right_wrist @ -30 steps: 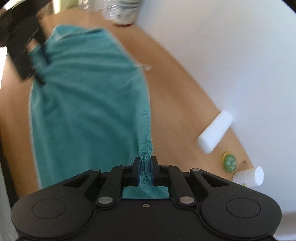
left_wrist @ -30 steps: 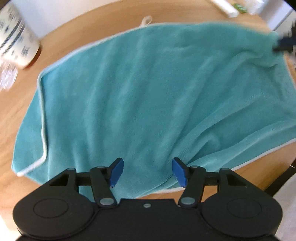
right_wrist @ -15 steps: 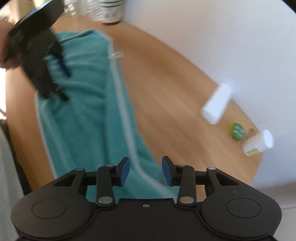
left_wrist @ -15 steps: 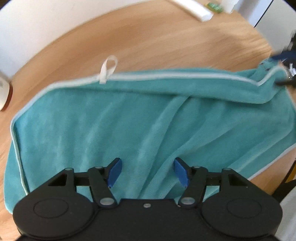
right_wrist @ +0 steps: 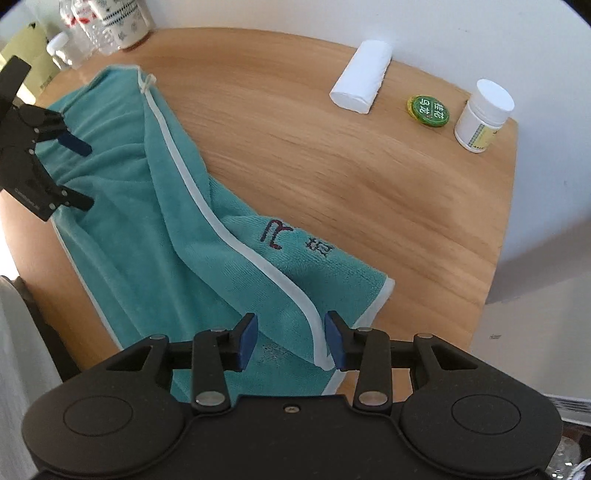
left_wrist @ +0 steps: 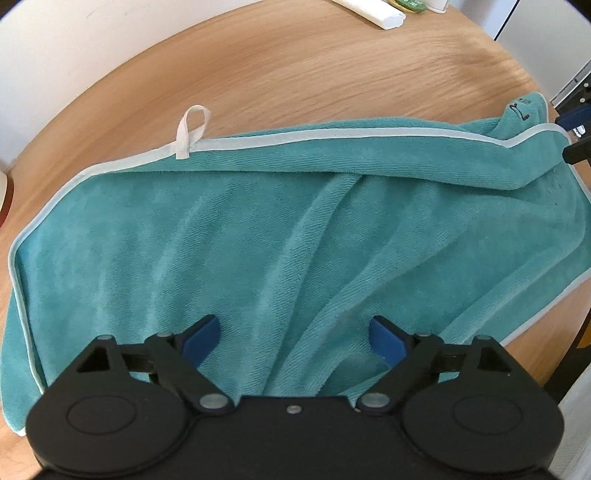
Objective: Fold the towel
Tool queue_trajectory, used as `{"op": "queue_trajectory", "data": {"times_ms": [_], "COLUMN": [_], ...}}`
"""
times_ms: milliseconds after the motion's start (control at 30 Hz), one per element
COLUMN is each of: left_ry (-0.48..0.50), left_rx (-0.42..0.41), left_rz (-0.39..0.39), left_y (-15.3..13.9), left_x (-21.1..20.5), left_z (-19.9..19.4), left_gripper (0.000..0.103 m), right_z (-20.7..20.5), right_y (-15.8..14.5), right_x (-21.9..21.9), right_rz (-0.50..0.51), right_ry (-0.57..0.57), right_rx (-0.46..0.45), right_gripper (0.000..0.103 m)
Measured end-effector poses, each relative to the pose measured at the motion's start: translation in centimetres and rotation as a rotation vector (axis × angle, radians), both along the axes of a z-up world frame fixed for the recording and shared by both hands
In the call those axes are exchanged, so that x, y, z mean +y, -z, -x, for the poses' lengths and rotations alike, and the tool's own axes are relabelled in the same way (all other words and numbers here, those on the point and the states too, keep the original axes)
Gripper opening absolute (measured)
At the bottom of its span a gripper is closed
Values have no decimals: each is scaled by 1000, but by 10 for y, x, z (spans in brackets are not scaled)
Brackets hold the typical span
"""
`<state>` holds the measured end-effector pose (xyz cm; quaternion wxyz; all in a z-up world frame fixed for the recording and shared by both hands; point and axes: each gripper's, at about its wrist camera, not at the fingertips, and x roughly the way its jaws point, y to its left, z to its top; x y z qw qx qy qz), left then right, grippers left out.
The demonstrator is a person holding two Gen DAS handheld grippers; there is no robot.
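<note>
Teal terry towel with pale trim (left_wrist: 258,236) lies rumpled across a round wooden table (left_wrist: 332,66), its far long edge folded over toward the near side, a white hanging loop (left_wrist: 192,129) on the trim. Left gripper (left_wrist: 293,334) and right gripper (right_wrist: 290,338) hover over it, jaws spread, holding nothing. A white pill bottle (right_wrist: 480,114) stands at the table's far edge.

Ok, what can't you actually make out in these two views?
- Towel near edge, left wrist view: hidden behind the left gripper body.
- Embroidered characters, right wrist view: too small to read.
- Bottle label: turned away, too small.
- Mug and water bottles: cut off by the top edge.
- Towel's lower layer: covered by the folded-over flap.
</note>
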<state>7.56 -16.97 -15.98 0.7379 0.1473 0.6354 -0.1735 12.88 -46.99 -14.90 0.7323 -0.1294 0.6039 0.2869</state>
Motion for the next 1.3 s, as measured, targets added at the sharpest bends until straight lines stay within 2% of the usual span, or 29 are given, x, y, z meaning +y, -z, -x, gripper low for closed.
{"op": "queue_trajectory", "data": {"times_ms": [67,133,233,400,633,767,833,900,967,1000,1033,1067,1100,1167,1233,1300], "left_ry": [0,-1,-1,-2,-23,-17,-19,-21,-23,-26,-30,-33,-36,-36,-34,-31], "left_rx": [2,4,7,12,3,-3,-3,0,10,17,19,22,22,21,20,19], "left_rz": [2,5,8,14,16,6,4,1,-3,-5,-5,-4,-3,-4,-6,-6], "left_y": [1,2,4,7,11,15,18,19,20,21,21,22,22,23,25,26], "left_x": [2,5,8,15,17,17,10,12,14,15,16,17,18,19,20,21], "left_z": [-4,-9,-16,-27,-27,-24,-24,-25,-27,-29,-29,-30,-31,-32,-32,-32], "left_gripper": [90,90,90,90,90,91,91,91,91,91,91,91,91,91,92,93], "right_z": [0,1,0,-9,-49,-73,-92,-103,-117,-117,-115,-113,-112,-103,-92,-83], "right_y": [3,0,-10,-24,-50,-51,-46,-39,-26,-25,-24,-24,-24,-27,-26,-18], "right_x": [2,0,-2,-3,-11,-14,-13,-14,-15,-13,-9,-7,-6,-3,4,12], "right_rz": [-11,-40,-84,-60,7,32,78,92,110,122,148,168,163,120,94,73], "right_ry": [2,-8,-28,-22,11,48,90,123,169,165,152,141,143,126,100,81], "right_rx": [2,12,12,-46,-193,-266,-347,-367,-355,-368,-395,-416,-408,-372,-337,-287], "right_gripper": [37,2,2,2,2,2,2,2,4,10,21,27,33,34,41,41]}}
